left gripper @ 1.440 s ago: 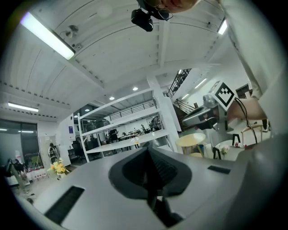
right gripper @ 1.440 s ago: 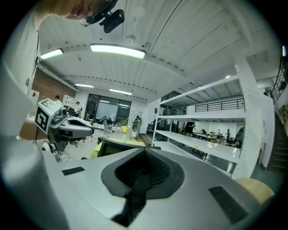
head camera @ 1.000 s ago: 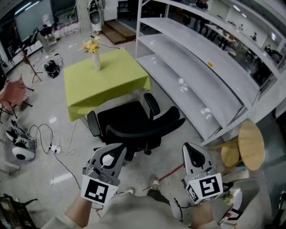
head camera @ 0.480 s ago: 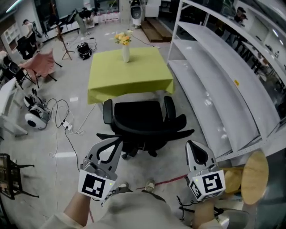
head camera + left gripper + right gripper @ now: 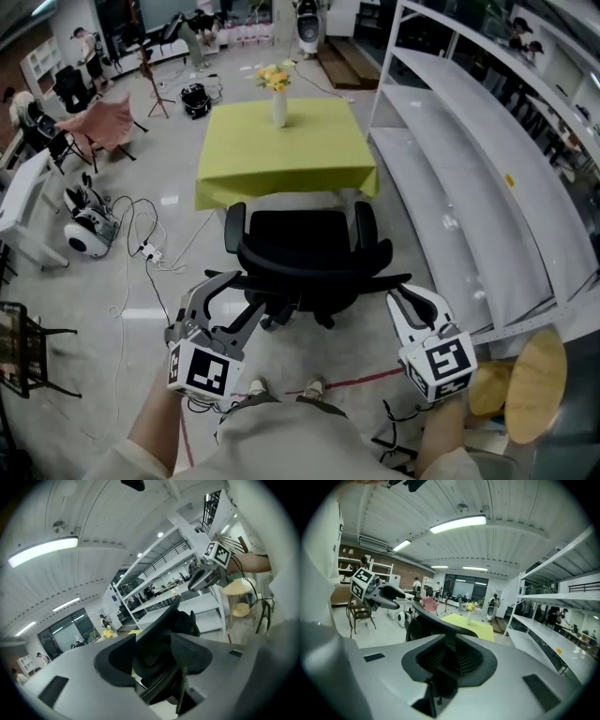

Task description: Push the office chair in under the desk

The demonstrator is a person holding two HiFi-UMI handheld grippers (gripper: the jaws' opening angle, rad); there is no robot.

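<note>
1. The black office chair point(image 5: 300, 246) stands on the grey floor point(image 5: 112, 361). It faces the table point(image 5: 281, 155), which is draped in a yellow-green cloth, and its seat front is just short of the hanging hem, not yet underneath.
2. The left tongs point(image 5: 232, 296) are at the left end of the backrest. They are opening wide, with the backrest edge showing in the gap and nothing pressed.
3. The right tongs point(image 5: 411, 302) are near the right end. They are parting only slightly and hold nothing.
4. A vase of yellow flowers point(image 5: 278, 105) stands on the table's far side.
5. A white metal shelving rack point(image 5: 441, 216) runs along the right.
</note>
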